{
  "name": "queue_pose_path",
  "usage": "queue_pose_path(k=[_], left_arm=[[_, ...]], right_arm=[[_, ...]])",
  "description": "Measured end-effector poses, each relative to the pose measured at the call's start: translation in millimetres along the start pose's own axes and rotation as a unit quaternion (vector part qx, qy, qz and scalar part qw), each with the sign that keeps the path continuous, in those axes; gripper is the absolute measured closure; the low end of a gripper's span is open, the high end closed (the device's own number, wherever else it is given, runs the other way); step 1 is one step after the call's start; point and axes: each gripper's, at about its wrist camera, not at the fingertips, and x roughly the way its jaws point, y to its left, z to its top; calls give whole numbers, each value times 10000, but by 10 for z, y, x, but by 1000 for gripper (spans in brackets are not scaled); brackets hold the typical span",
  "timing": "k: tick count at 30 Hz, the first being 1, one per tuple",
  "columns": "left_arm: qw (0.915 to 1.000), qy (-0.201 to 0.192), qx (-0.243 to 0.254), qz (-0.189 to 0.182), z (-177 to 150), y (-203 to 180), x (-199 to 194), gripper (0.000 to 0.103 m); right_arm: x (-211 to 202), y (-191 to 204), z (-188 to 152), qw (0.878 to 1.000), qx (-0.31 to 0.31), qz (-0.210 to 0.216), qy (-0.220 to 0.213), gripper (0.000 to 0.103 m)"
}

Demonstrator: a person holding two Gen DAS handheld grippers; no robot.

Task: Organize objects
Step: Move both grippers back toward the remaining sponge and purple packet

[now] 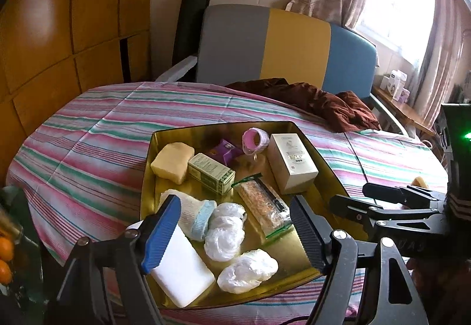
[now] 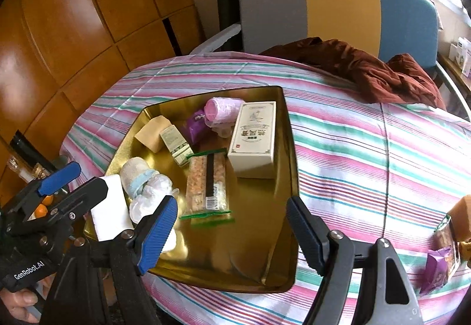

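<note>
A: Where are the things lying, and how are the tongs standing?

B: The gold tray [image 2: 290, 131] is sitting mid-frame on the striped bed. The left gripper [image 1: 235, 232] is hovering over its near end, jaws wide and holding nothing; the right gripper [image 2: 232, 232] is likewise gaping empty over the bare near corner.

A: What is handling easily?

B: The snack pack [image 2: 207, 183], probably light, crinkly and slippery, is lying flat at centre, its long axis running from near edge toward the top; pinching across its narrow width seems best. The white box [image 2: 254, 139], stiff and likely light, is pointing the same way
</note>
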Motion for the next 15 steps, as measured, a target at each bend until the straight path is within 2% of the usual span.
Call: queue_pose_path(k=[15], left_arm=[[9994, 32, 340, -95, 15, -212, 13, 26]], right_arm=[[-129, -220, -136, 9992, 71, -402, -53, 25]])
